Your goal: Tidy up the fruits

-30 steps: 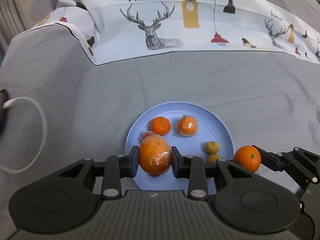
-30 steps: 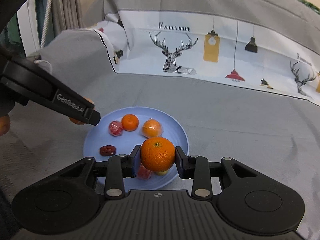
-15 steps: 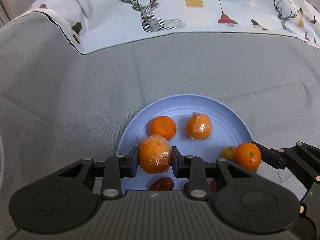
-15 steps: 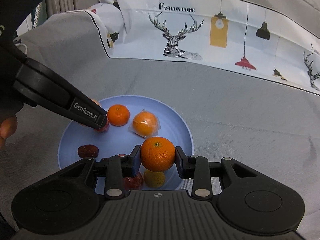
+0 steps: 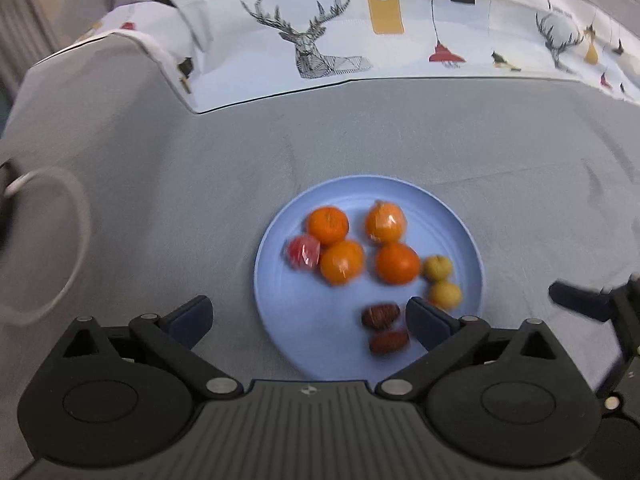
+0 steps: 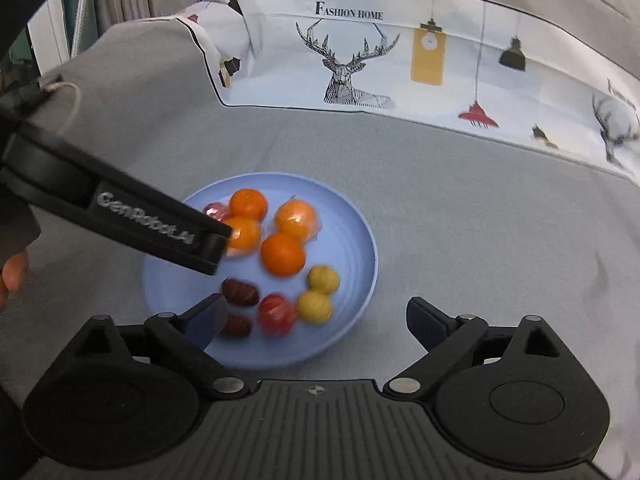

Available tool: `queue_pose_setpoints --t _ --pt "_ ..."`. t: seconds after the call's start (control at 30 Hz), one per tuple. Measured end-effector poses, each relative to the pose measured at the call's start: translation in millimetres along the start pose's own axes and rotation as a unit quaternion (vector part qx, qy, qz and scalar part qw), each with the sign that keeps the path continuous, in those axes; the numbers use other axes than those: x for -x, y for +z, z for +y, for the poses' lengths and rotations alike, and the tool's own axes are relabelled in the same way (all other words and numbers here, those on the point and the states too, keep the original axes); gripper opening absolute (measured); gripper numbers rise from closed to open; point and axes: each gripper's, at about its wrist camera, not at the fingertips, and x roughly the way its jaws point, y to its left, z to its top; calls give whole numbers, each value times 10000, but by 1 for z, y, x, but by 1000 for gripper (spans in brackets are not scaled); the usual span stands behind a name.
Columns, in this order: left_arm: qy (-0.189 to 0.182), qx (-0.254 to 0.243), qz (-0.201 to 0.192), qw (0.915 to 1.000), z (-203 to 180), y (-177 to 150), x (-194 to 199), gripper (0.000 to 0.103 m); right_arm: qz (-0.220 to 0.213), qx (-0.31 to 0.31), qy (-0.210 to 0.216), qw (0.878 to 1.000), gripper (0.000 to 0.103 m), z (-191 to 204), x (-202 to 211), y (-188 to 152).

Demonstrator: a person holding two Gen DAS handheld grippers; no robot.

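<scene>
Left black two-finger gripper (image 5: 308,318): jaws spread wide, nothing held. One second earlier, clamped on a plastic-wrapped orange; now released.

Right black two-finger gripper (image 6: 316,318): jaws likewise spread, empty. Bare round orange (image 6: 283,255), formerly pinched between them, now at rest ahead of the fingertips.

Round pale-blue plastic plate (image 5: 468,248): directly ahead of both grippers, on grey cloth (image 5: 200,184). Nearest the left fingertips: two dark red dates (image 5: 380,316). Slightly farther right: two small yellow fruits (image 5: 438,268). Beyond those: released wrapped orange (image 5: 342,262) beside a red wrapped fruit (image 5: 303,251), then two more oranges toward the far rim.

Farthest: white deer-print fabric (image 5: 340,40).

Judgement: both drops complete; all visible fruit gathered on the plate, task apparently near its end.
</scene>
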Motion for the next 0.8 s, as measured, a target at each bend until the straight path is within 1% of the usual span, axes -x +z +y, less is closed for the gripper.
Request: queue_pose_setpoints --t 0.07,0.17,0.33,0.43,0.6,0.8 --pt "-1 109 -57 9999 2 -13 19 103 72 -168 8 9998 97 2 15 -6" --pt "63 154 -118 9998 4 -31 44 103 -3 -340 -69 9994 99 5 40 -15" --pt "217 105 -179 9995 1 -58 74 103 -325 -304 -265 9987 100 12 78 -30" --pt "243 135 -234 9993 -1 -70 87 103 -494 -339 -387 9975 101 15 96 -37" --pt "185 190 -316 9991 -1 -81 105 103 -655 -293 -447 9964 102 19 116 -48" --pt "224 240 -415 9986 -3 -88 118 103 -777 -183 -558 9952 102 22 133 -53"
